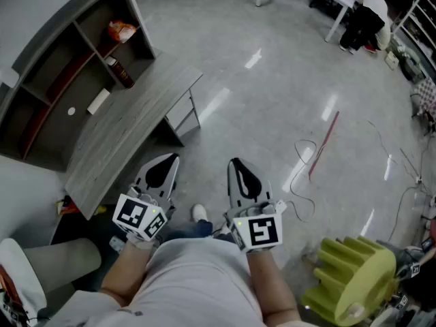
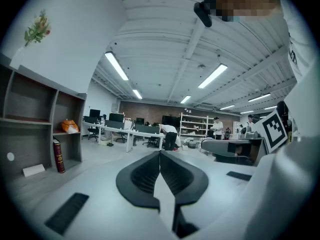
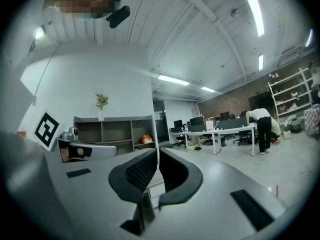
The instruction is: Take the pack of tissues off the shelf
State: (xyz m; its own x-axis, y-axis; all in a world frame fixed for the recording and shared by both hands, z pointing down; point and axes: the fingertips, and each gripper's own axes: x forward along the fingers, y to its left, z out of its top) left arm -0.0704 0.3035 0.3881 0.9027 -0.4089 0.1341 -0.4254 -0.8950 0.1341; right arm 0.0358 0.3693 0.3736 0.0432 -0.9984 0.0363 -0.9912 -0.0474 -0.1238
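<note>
The shelf unit (image 1: 65,67) stands at the upper left behind a grey wooden desk (image 1: 129,125). An orange packet (image 1: 121,29) lies in an upper compartment. Below it stand a dark red book (image 1: 120,72) and a flat white pack (image 1: 99,101). The left gripper view shows the same orange packet (image 2: 70,126) and white pack (image 2: 34,170). My left gripper (image 1: 172,159) and right gripper (image 1: 236,162) are held close to the body, well short of the shelf. Both are shut with nothing between their jaws. Their tips meet in the left gripper (image 2: 160,153) view and the right gripper (image 3: 157,151) view.
A green ribbed object (image 1: 354,278) sits on the floor at the lower right. A red stick (image 1: 324,144) and loose cables (image 1: 300,176) lie on the glossy floor ahead. White office desks (image 2: 125,131) with people working at them are far off.
</note>
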